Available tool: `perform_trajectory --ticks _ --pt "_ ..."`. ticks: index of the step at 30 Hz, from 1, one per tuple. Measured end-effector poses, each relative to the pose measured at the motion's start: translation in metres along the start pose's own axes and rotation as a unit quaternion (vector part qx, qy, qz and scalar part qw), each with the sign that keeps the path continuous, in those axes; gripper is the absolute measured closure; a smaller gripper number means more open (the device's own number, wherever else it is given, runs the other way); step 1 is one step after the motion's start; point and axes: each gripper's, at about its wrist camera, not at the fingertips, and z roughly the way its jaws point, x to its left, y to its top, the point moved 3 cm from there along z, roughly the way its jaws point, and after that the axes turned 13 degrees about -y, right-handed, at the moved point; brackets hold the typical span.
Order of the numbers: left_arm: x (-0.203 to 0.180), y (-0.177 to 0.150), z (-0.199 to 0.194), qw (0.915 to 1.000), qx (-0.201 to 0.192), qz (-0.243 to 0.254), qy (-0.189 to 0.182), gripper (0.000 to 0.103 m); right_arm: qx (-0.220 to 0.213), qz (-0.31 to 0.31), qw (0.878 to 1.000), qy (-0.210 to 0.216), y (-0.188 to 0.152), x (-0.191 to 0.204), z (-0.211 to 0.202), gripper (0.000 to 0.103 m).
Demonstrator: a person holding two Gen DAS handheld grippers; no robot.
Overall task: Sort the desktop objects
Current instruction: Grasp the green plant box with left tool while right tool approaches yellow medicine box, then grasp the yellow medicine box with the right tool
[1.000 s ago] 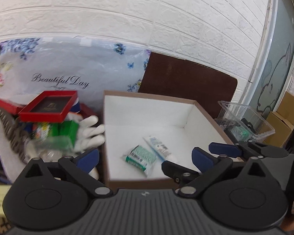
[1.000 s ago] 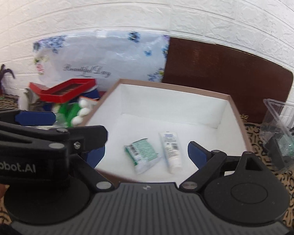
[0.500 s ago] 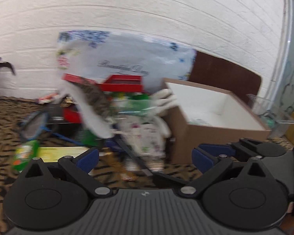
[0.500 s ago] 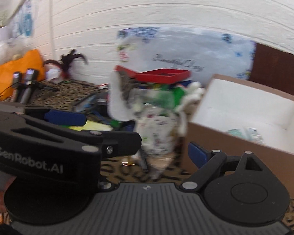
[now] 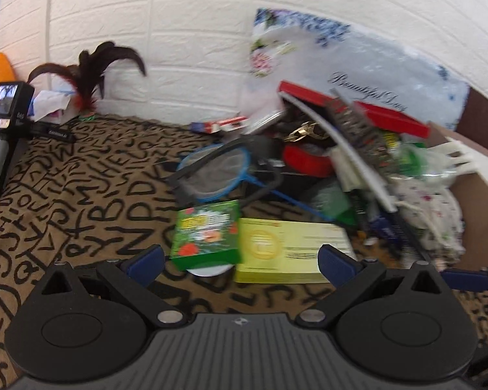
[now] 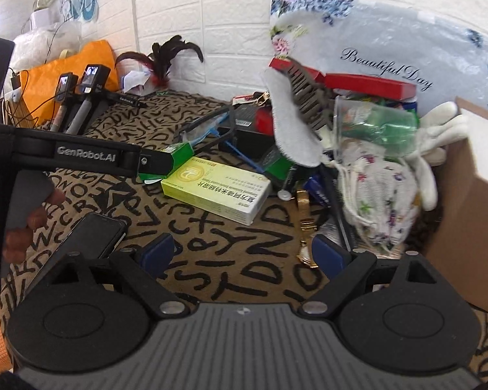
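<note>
A heap of desktop objects lies on the letter-patterned cloth. A green box (image 5: 208, 235) and a yellow-green medicine box (image 5: 292, 250) lie just in front of my left gripper (image 5: 240, 256), which is open and empty. Both boxes also show in the right wrist view, the green one (image 6: 180, 154) and the yellow-green one (image 6: 218, 191). My right gripper (image 6: 240, 253) is open and empty above the cloth, near a gold watch (image 6: 304, 217). The brown cardboard box (image 6: 471, 201) stands at the right. The left gripper's body (image 6: 81, 159) crosses the right wrist view at the left.
The heap holds a red tray (image 6: 367, 86), a grey insole (image 6: 292, 130), white gloves (image 6: 438, 136), a floral pouch (image 6: 380, 195) and a blue-rimmed net (image 5: 218, 169). A black phone (image 6: 91, 237) lies near the right gripper. Small cameras (image 6: 91, 78) and an orange bag (image 6: 68, 71) stand far left.
Both grippers swung left, away from the cardboard box with the green packet and tube inside, and now face the heap and the two boxes on the cloth. Both stay open.
</note>
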Motion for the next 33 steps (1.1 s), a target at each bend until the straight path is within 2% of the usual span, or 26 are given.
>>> perform_trajectory --ticks 4,10,13,15,17,21,25,33 --pt "0.025 -0.003 0.024 0.9991 0.023 -0.035 0.009 0.005 0.009 -0.004 1.000 0.009 0.001 0.010 0.016 0.013" --pt "0.039 0.002 0.040 0.9978 0.026 -0.058 -0.015 0.007 0.025 -0.013 1.000 0.011 0.003 0.019 0.037 0.013" --pt "0.046 0.004 0.047 0.9972 0.029 -0.063 -0.028 0.022 0.033 -0.015 0.999 0.010 0.004 0.022 0.045 0.013" --pt "0.052 0.006 0.045 0.9959 0.021 -0.076 -0.044 0.039 0.037 -0.015 0.999 0.010 0.004 0.024 0.050 0.013" --pt "0.058 0.007 0.042 0.9937 0.023 -0.095 -0.054 0.040 0.040 -0.016 0.999 0.009 0.004 0.024 0.054 0.013" --pt "0.065 0.004 0.030 0.9943 0.020 -0.092 -0.049 0.040 0.046 -0.016 0.999 0.007 0.007 0.024 0.063 0.014" --pt "0.073 -0.003 0.015 0.9917 0.020 -0.111 -0.061 0.040 0.047 -0.017 0.999 0.009 0.009 0.024 0.071 0.014" --pt "0.062 0.003 0.021 0.9863 0.013 -0.120 -0.112 0.040 0.046 -0.032 0.998 0.007 0.016 0.032 0.090 0.014"
